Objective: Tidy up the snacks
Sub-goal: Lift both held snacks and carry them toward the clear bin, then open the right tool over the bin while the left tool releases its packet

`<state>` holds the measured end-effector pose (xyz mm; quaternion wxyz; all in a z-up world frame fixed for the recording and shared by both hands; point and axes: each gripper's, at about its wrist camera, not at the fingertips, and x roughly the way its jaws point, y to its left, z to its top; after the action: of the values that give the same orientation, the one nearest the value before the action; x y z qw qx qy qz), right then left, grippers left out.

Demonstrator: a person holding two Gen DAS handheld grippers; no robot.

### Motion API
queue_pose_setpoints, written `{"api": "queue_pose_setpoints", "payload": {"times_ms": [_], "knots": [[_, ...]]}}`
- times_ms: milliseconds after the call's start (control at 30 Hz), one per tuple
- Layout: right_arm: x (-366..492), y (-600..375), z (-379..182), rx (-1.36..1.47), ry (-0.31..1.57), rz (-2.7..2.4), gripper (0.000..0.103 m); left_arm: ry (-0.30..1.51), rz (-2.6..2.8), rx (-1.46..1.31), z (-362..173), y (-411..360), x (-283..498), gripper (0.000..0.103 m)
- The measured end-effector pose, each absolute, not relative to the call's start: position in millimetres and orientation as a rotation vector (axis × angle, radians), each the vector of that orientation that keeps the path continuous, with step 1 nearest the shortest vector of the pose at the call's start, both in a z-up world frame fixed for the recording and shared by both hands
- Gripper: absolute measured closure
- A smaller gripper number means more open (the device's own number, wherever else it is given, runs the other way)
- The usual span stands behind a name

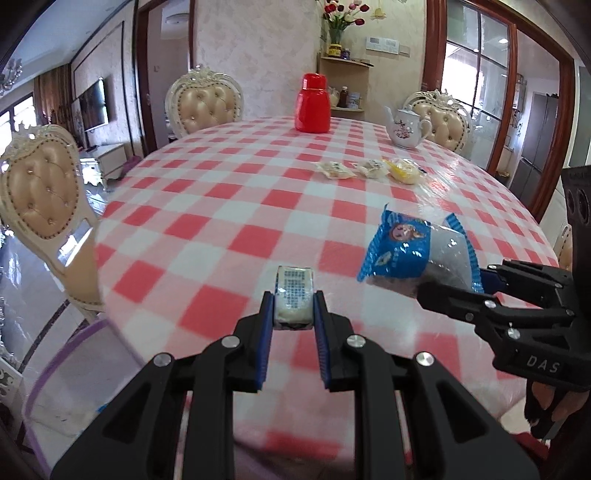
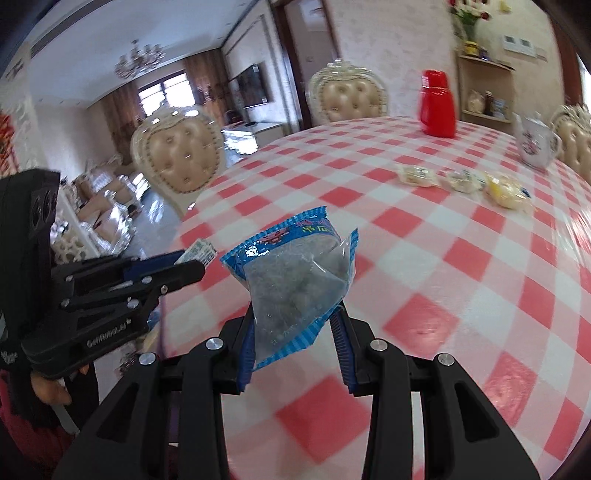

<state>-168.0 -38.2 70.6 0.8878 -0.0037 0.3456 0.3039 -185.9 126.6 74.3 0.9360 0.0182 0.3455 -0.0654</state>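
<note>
My left gripper (image 1: 294, 297) is shut on a small white wrapped snack (image 1: 294, 295) with printed text, held above the near edge of the checked table (image 1: 221, 206). My right gripper (image 2: 295, 314) is shut on a blue-and-clear snack bag (image 2: 295, 284); in the left wrist view that bag (image 1: 406, 254) hangs from the right gripper (image 1: 448, 290) at the right. The left gripper (image 2: 192, 266) with its white snack (image 2: 201, 251) shows at the left of the right wrist view. Three small snack packets (image 1: 369, 169) lie in a row toward the far right of the table, the rightmost one yellow (image 2: 504, 192).
A red flask (image 1: 313, 103) and a white flowered teapot (image 1: 406, 127) stand at the table's far side. Padded cream chairs (image 1: 40, 192) ring the table. A shelf with jars and a vase of flowers (image 1: 341, 16) stands behind. A person's hand (image 2: 51, 391) holds the left gripper.
</note>
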Motion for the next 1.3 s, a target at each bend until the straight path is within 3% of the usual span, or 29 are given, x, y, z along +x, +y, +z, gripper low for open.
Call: {"api": "queue_pose_setpoints", "payload": {"times_ms": [867, 1000, 1033, 1100, 1300], "knots": [[-268.9, 122.4, 40.1, -0.390, 0.783, 1.075, 0.066, 0.864, 0.098, 0.093, 35.0, 281.8, -243.5, 0.082], [-281.5, 131.5, 34.6, -0.424, 0.793, 1.158, 0.062, 0.892, 0.112, 0.093, 27.1, 286.7, -241.3, 0.080], [-282.4, 131.5, 35.1, -0.423, 0.789, 1.164, 0.059, 0.891, 0.119, 0.092, 26.7, 285.9, -240.2, 0.076], [-280.3, 127.3, 39.9, -0.397, 0.771, 1.157, 0.040, 0.890, 0.157, 0.107, 25.8, 285.4, -237.6, 0.025], [-252.2, 95.3, 49.7, -0.285, 0.765, 1.062, 0.033, 0.862, 0.195, 0.144, 31.9, 274.4, -231.7, 0.017]]}}
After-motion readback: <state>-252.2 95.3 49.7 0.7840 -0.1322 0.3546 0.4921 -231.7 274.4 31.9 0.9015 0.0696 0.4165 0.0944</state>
